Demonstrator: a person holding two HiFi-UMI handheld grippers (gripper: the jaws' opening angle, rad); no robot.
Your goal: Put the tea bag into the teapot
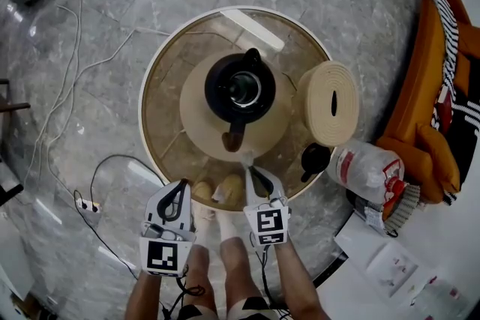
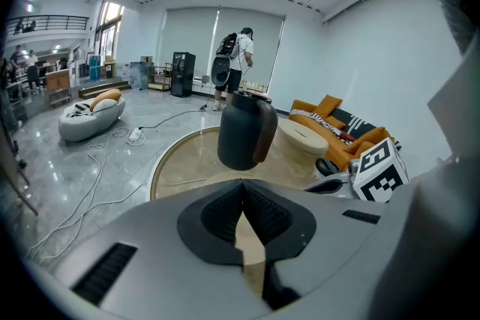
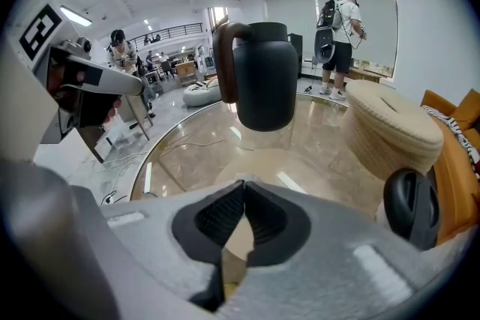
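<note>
- Left gripper (image 2: 242, 182): jaws closed together with nothing between them, above the table (image 1: 142, 112) rim.
- Teapot (image 1: 240, 88): open-topped, on the mat (image 1: 196, 116).
- Right gripper (image 3: 244, 183): jaws pressed shut. The pale scrap (image 1: 245, 156) at its tips is too small to identify as the tea bag.

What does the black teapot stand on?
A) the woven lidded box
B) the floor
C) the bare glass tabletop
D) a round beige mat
D: the head view shows the teapot centred on a round beige mat, which lies on the glass table.
</note>
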